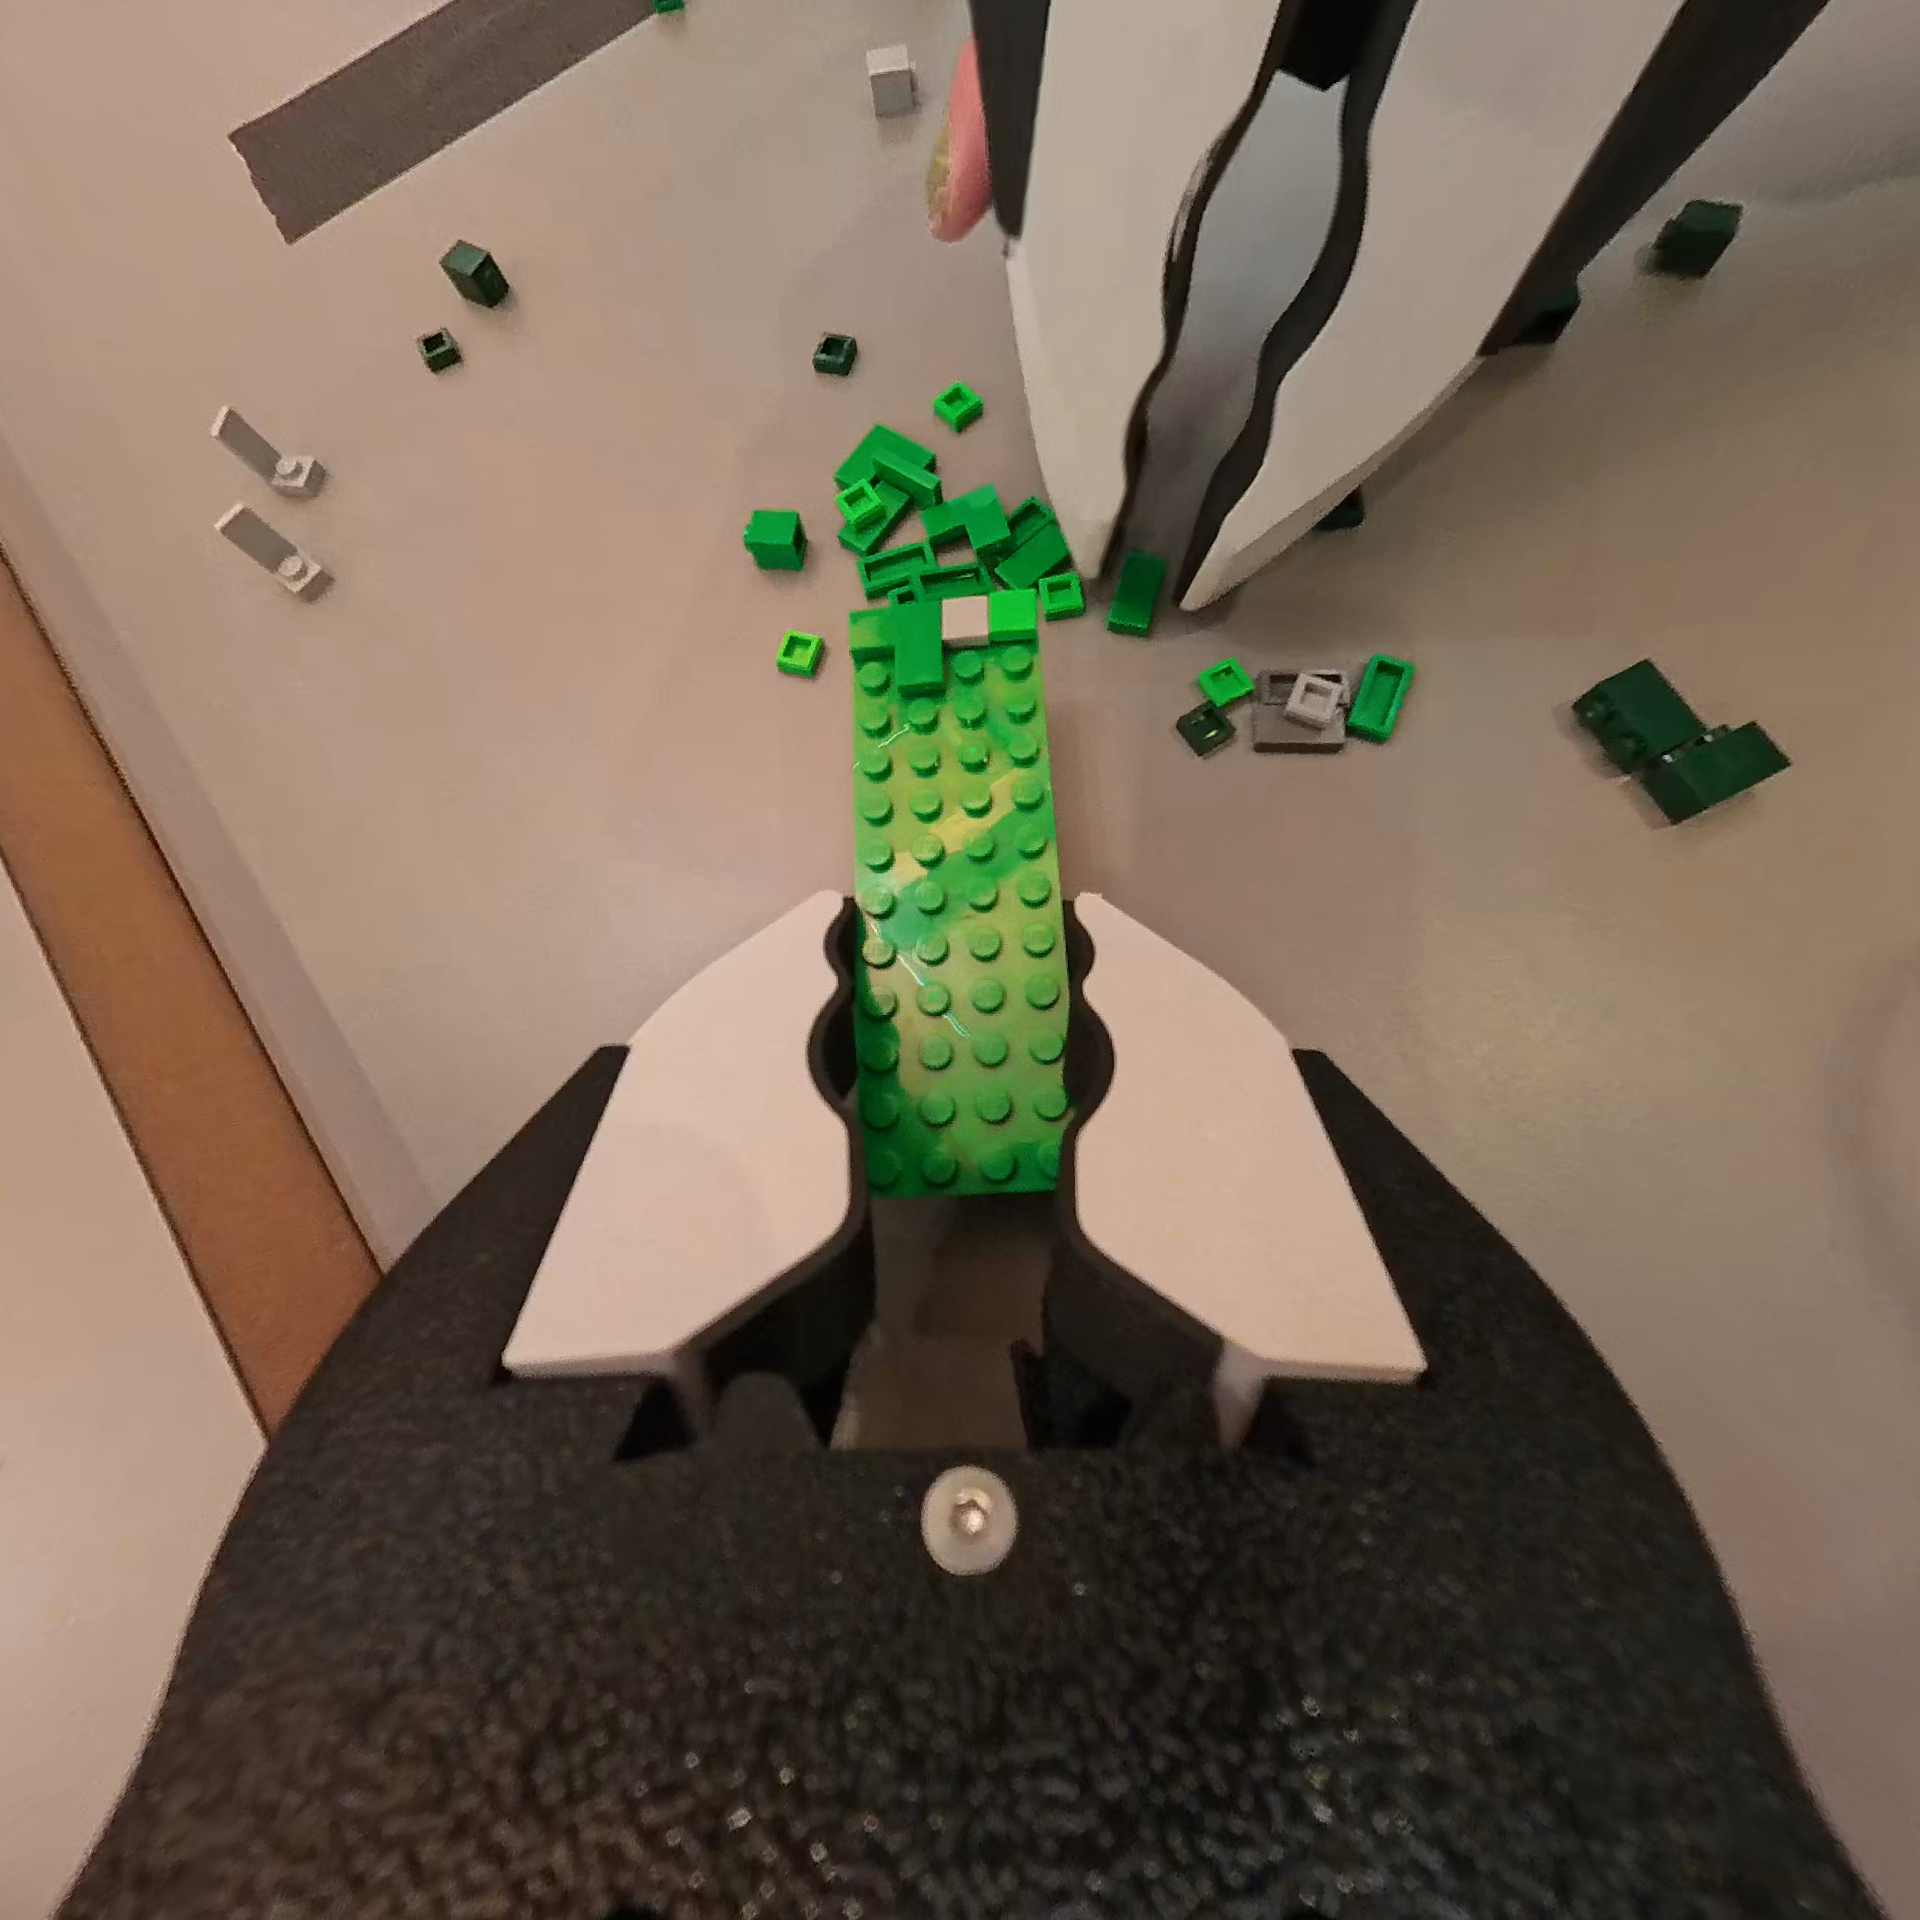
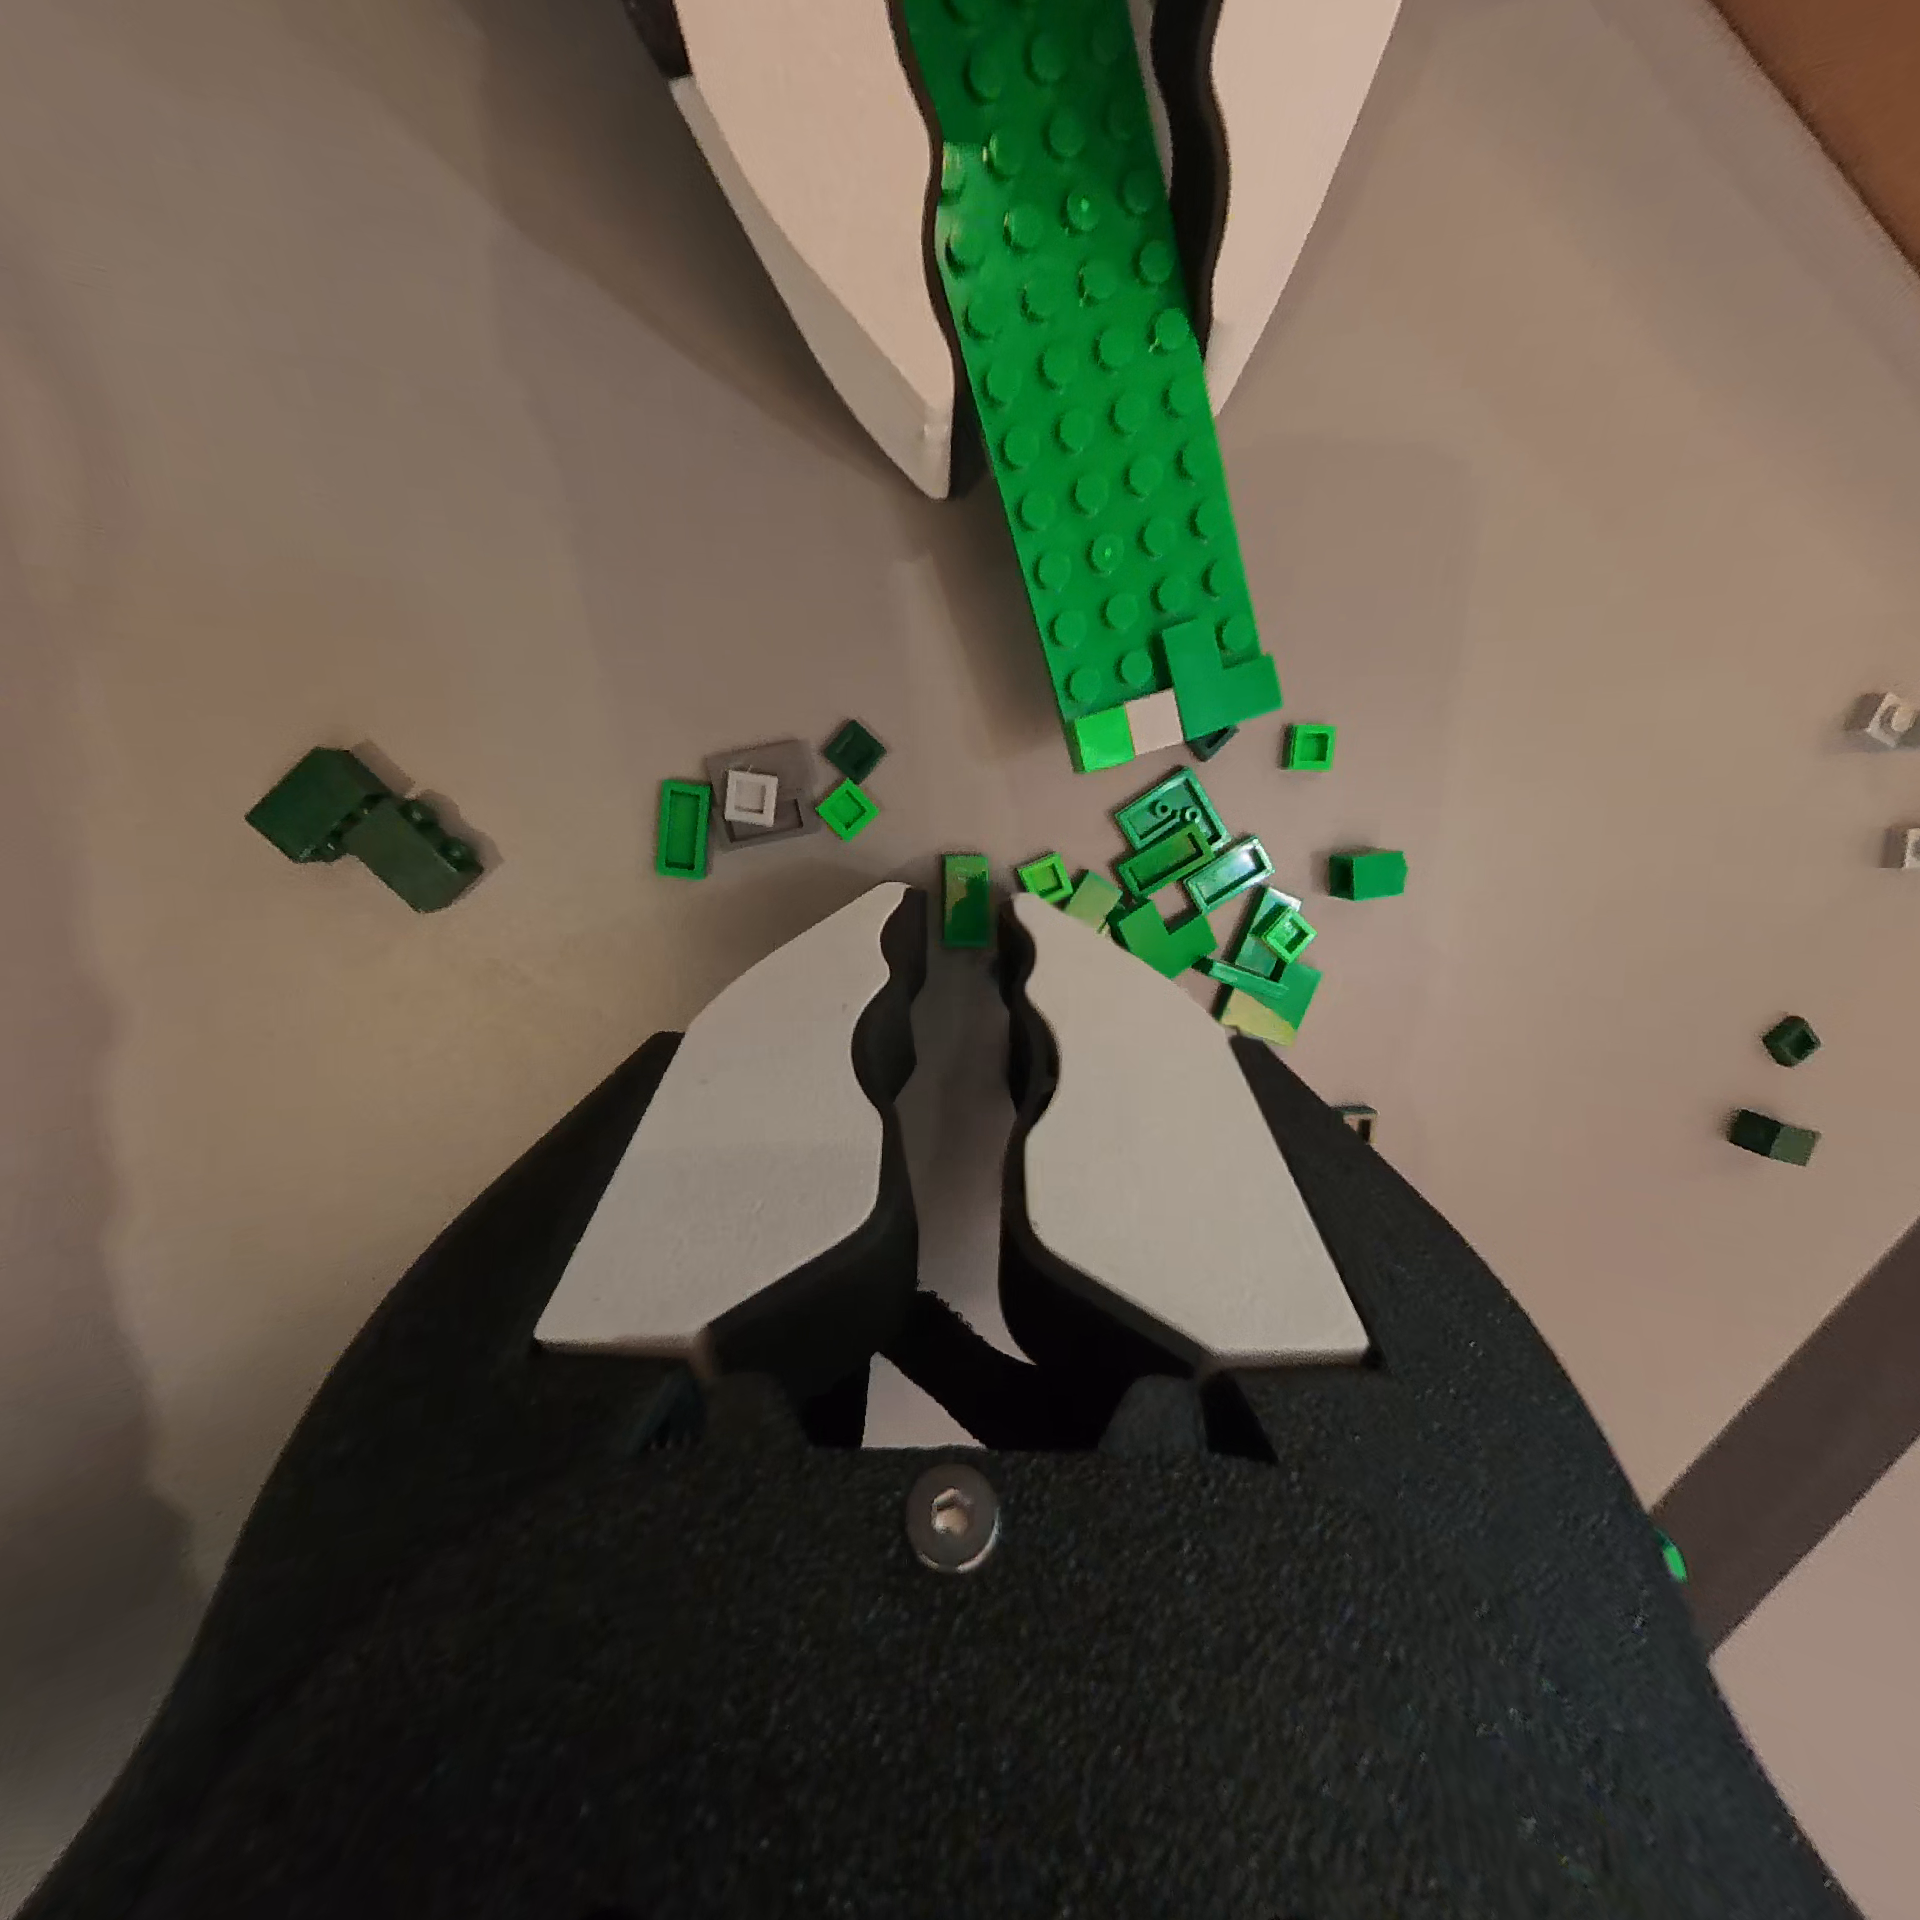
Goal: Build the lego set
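On the pale surface, in the left wrist view, the left hand-held gripper is clamped on a long green studded plate, black pads pressing both long edges. The plate reaches away from the camera, and at its far end sit a flat green tile, a small white tile and a bright green one. Just past that end lies a heap of small green tiles. Over to the right, a grey plate with a light grey square on it, and beyond that a pair of dark green bricks. The right hand-held gripper comes down from the top edge, tips near the surface, a green tile between them. Two grey pieces lie off to the left, under a dark tape strip.

Now the right wrist view: the right hand-held gripper has its jaws slightly parted, and that narrow green tile lies flat on the surface between the tips; there's a gap on each side, nothing gripped. The tile heap is just to its right. The studded plate comes in from the top, clamped in the left hand-held gripper. The dark green bricks sit well off to the left.
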Demonstrator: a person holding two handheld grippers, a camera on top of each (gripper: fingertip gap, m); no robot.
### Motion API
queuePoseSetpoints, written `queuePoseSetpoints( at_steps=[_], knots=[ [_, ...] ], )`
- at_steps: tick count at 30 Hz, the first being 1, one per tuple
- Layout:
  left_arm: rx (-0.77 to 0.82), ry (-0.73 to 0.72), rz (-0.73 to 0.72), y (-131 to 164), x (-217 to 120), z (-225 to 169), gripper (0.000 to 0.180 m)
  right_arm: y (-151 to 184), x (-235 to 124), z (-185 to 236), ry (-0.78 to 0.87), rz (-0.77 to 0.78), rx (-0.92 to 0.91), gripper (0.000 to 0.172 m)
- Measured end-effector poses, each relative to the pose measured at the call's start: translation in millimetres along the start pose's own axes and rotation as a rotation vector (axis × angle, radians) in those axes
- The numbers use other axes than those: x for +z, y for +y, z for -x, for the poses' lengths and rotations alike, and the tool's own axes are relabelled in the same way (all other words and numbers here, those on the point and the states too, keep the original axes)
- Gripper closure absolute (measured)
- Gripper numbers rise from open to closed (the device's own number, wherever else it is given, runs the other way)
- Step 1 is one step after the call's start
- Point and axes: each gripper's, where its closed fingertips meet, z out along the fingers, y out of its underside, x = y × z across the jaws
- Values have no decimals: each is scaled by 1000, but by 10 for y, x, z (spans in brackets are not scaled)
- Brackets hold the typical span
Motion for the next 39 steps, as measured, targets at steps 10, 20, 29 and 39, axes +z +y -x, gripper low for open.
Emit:
queuePoseSetpoints(
  at_steps=[10,20,29,39],
  knots=[
    [-116,-99,4,-40,57,41,145,-239,-215,-209,158,-128,411,165],
    [-105,-128,14,-50,61,32,145,-327,-177,-294,275,-123,544,165],
    [-84,-129,20,-57,62,16,145,-334,-124,-302,306,-79,548,165],
    [-57,-89,27,-49,51,-28,144,-361,-212,-210,317,-127,427,143]
  ],
)
